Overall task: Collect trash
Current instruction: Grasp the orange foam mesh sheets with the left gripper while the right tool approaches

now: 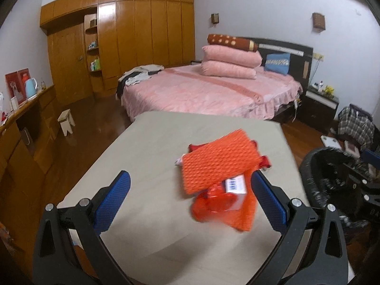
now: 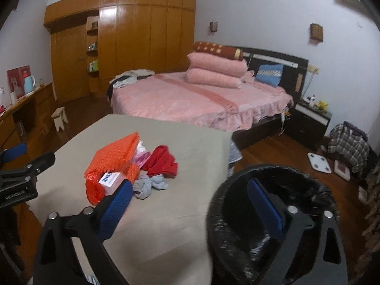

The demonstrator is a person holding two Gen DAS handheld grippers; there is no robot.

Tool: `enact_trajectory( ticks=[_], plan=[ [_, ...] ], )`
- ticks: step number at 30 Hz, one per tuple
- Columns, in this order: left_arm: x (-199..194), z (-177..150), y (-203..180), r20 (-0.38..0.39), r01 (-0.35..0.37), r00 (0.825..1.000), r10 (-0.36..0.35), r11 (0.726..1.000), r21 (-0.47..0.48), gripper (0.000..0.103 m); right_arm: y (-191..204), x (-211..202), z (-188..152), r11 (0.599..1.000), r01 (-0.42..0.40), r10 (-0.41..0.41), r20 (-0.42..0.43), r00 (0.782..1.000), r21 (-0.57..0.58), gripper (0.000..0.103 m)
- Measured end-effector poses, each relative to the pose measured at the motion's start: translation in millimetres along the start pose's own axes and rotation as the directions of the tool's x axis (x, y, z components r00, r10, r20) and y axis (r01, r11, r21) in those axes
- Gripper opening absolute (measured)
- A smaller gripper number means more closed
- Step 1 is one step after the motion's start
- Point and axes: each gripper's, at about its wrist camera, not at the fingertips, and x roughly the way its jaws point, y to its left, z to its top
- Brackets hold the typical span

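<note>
A heap of trash lies on the grey-beige table (image 1: pixel 147 147): an orange foam net sheet (image 1: pixel 216 163), an orange plastic bag (image 1: pixel 220 209) and a white box with a blue label (image 1: pixel 235 184). The right wrist view also shows red cloth (image 2: pixel 161 162) and grey crumpled material (image 2: pixel 149 184) in the heap. My left gripper (image 1: pixel 190 197) is open, with the near end of the heap between its fingers, close to the right pad (image 1: pixel 268 201). My right gripper (image 2: pixel 192 204) is open, straddling the near rim of a black-lined bin (image 2: pixel 223 204) beside the table.
A pink bed (image 1: pixel 201 90) stands behind the table, and a wooden wardrobe (image 1: pixel 133 35) lines the far wall. On the floor are a small stool (image 1: pixel 66 121), a white scale (image 2: pixel 319 162) and a pile of plaid clothes (image 2: pixel 349 147). A nightstand (image 2: pixel 308 123) stands by the bed.
</note>
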Motion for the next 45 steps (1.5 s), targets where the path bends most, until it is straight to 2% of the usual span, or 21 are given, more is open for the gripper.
enact_trajectory(
  ticks=[5, 17, 19, 21, 22, 25, 30, 35, 40, 45],
  plan=[
    [31, 3, 0, -0.035, 0.011, 0.999, -0.011, 1.000, 0.003, 0.098, 8, 34, 3, 1.000, -0.005, 0.005, -0.040, 0.999, -0.004, 0.080],
    [104, 10, -30, -0.102, 0.105, 0.990, -0.101, 0.994, 0.026, 0.095, 11, 79, 13, 0.999, 0.027, -0.030, -0.071, 0.997, -0.037, 0.079],
    [114, 8, -33, -0.118, 0.122, 0.986, -0.118, 0.992, 0.030, 0.090, 11, 83, 12, 0.999, 0.028, -0.031, -0.077, 0.997, -0.043, 0.079],
    [128, 8, -36, -0.148, 0.155, 0.978, -0.149, 0.987, 0.029, 0.076, 11, 87, 11, 0.999, 0.028, -0.031, -0.083, 0.996, -0.046, 0.079],
    [132, 8, -37, -0.158, 0.179, 0.972, -0.173, 0.984, 0.024, 0.075, 11, 88, 11, 0.999, 0.027, -0.031, -0.088, 0.996, -0.046, 0.079],
    [140, 8, -38, -0.169, 0.252, 0.954, -0.249, 0.968, -0.004, 0.057, 11, 91, 9, 0.999, 0.023, -0.028, -0.101, 0.995, -0.043, 0.079],
    [137, 8, -42, -0.159, 0.303, 0.941, -0.299, 0.953, 0.001, 0.014, 16, 93, 8, 0.998, 0.017, -0.023, -0.101, 0.995, -0.056, 0.079],
    [134, 4, -45, -0.159, 0.326, 0.933, -0.322, 0.945, 0.003, 0.000, 24, 91, 8, 0.998, 0.007, -0.013, -0.092, 0.996, -0.066, 0.079],
    [118, 9, -35, -0.125, 0.314, 0.941, -0.313, 0.949, -0.019, 0.000, 30, 87, 9, 0.998, -0.004, -0.001, -0.081, 0.997, -0.064, 0.079],
    [97, 14, -9, -0.089, 0.270, 0.958, -0.274, 0.961, -0.056, 0.000, 42, 84, 7, 0.998, -0.037, 0.034, -0.073, 0.997, -0.043, 0.079]
  ],
)
